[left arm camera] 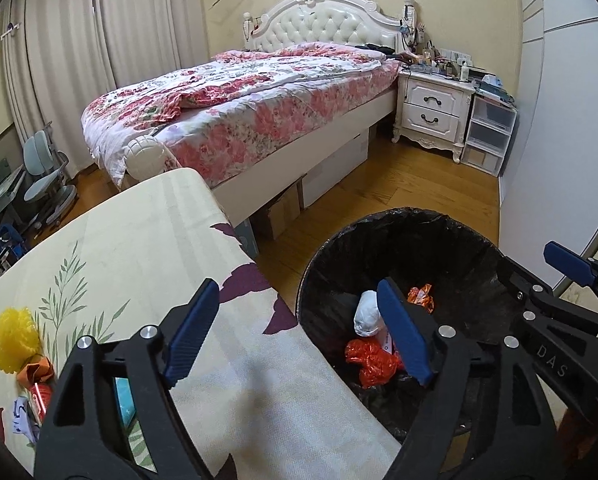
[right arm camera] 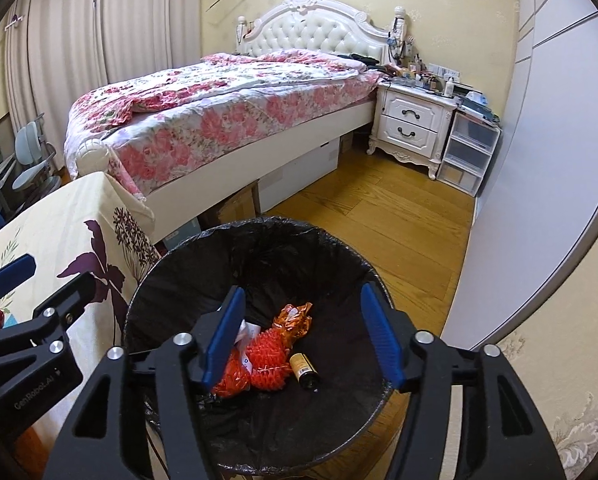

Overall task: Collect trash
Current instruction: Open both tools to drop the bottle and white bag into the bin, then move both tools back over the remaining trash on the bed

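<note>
The black-lined bin [right arm camera: 259, 320] stands on the wooden floor [right arm camera: 399, 232], just beside the cloth-covered surface [left arm camera: 147, 248] and in front of the bed [right arm camera: 219, 112]. The right gripper [right arm camera: 303, 336] hangs over the bin's mouth with its blue pads spread and nothing between them. The left gripper [left arm camera: 299, 332] is spread too and empty, one finger over the surface's edge, the other over the bin's rim. Inside the bin lie an orange spiky ball [right arm camera: 267, 364], an orange foil wrapper [right arm camera: 295, 316], a small dark bottle [right arm camera: 305, 370], a red plastic bag [left arm camera: 369, 360] and a white wad [left arm camera: 367, 314]. Away from the bin, on the surface's far side, remain a yellow spiky ball [left arm camera: 9, 340] and some small wrappers [left arm camera: 35, 384].
</note>
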Demonstrator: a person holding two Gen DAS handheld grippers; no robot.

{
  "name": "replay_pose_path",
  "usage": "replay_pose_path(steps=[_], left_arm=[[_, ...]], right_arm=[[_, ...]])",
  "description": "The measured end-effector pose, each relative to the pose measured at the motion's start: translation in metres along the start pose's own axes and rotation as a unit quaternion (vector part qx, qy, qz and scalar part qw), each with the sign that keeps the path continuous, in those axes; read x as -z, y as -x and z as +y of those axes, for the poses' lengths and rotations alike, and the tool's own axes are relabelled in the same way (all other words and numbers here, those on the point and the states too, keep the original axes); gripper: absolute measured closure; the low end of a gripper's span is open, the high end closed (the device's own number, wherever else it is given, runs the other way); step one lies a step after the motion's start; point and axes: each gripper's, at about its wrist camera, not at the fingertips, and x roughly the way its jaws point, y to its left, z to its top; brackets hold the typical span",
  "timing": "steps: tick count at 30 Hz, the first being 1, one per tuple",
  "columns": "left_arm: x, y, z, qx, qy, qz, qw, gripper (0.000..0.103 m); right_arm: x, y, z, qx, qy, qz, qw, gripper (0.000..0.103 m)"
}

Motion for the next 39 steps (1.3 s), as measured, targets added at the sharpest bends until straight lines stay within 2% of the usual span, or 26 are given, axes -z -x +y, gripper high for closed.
replay_pose_path(steps=[5, 12, 21, 31, 35, 39], left_arm=[[0.005, 0.012, 0.013, -0.009, 0.015, 0.003, 0.9998, 0.023], [0.014, 0.034, 0.043, -0.030, 0.041, 0.005, 0.9987, 0.022], [0.035, 0.066, 0.092, -0.067, 0.079, 0.004, 0.9946, 0.022], [0.073, 0.096, 0.161, -0.126, 0.141, 0.026, 0.9816, 0.022], [0.087, 0.097, 0.181, -0.148, 0.157, 0.041, 0.9756, 0.022], [0.097, 0.092, 0.197, -0.154, 0.175, 0.065, 0.9703, 0.022]], right_arm=[[0.000, 0.008, 0.001, 0.006, -0.003, -0.005, 1.000, 0.028], [0.003, 0.023, 0.017, -0.022, 0.009, -0.006, 1.000, 0.028], [0.012, 0.036, 0.066, -0.062, 0.048, -0.002, 0.997, 0.028], [0.028, 0.049, 0.122, -0.113, 0.098, 0.008, 0.989, 0.028], [0.036, 0.054, 0.136, -0.125, 0.115, 0.011, 0.985, 0.028], [0.042, 0.058, 0.144, -0.134, 0.126, 0.013, 0.983, 0.028]])
